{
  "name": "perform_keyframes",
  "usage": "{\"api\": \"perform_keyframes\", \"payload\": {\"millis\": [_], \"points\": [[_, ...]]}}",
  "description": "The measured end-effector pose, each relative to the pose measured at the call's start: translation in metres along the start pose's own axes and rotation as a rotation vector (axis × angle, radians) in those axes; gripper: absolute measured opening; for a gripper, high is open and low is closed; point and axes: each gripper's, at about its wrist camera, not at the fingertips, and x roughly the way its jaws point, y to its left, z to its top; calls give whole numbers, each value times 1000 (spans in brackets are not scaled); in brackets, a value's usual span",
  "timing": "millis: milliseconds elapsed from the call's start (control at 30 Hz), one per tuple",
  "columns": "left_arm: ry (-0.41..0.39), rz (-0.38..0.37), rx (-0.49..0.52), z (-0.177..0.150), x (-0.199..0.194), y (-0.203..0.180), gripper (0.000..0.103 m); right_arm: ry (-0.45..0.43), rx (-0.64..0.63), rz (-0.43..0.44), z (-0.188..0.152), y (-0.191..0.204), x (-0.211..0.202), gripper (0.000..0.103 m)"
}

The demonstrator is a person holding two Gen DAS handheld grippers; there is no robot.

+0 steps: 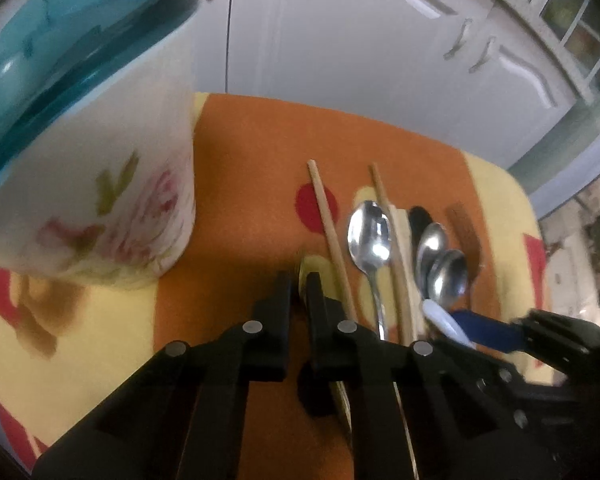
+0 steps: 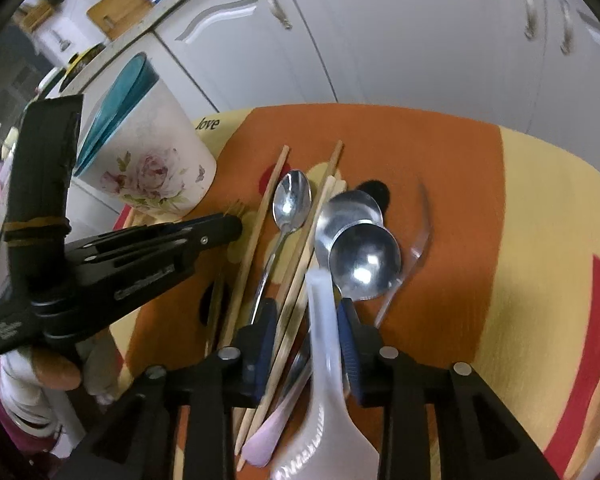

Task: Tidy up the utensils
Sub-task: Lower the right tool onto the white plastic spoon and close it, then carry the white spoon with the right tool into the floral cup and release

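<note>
While left tongs [image 1: 299, 284] pinch gold fork [image 2: 236, 207], right tongs [image 2: 306, 344] straddle white spoon [image 2: 324, 320] loosely

The left gripper [image 1: 299, 288] points steeply down, its jaws nearly together on a thin gold utensil [image 1: 302, 270]. The right gripper [image 2: 306, 320] also tilts down, jaws partly apart, a white plastic handle [image 2: 324, 344] between them.

The floral pot [image 1: 100, 184] is blurred in the left wrist view, its top cut by the frame's edge. Right of the pot, the left gripper [image 1: 299, 286] hides most of what looks like a gold fork [image 2: 236, 207]. The white plastic spoon's [image 2: 324, 360] handle runs off the bottom.
</note>
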Motion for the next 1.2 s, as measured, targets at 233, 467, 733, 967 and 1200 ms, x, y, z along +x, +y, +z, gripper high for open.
{"api": "perform_keyframes", "payload": {"millis": [233, 467, 733, 967, 1200], "points": [[-10, -96, -29, -16, -21, 14, 3, -39, -34, -1, -12, 4, -17, 12], [-62, -152, -20, -24, -60, 14, 2, -118, -7, 46, -22, 6, -54, 12], [-146, -187, -13, -28, -108, 18, 2, -207, -19, 71, -18, 22, -87, 11], [-212, -193, -9, -24, -139, 24, 2, -261, -74, 80, -8, 48, -106, 7], [-251, -191, -18, -20, -164, 36, 2, -319, -122, 84, 14, 72, -120, 7]]}}
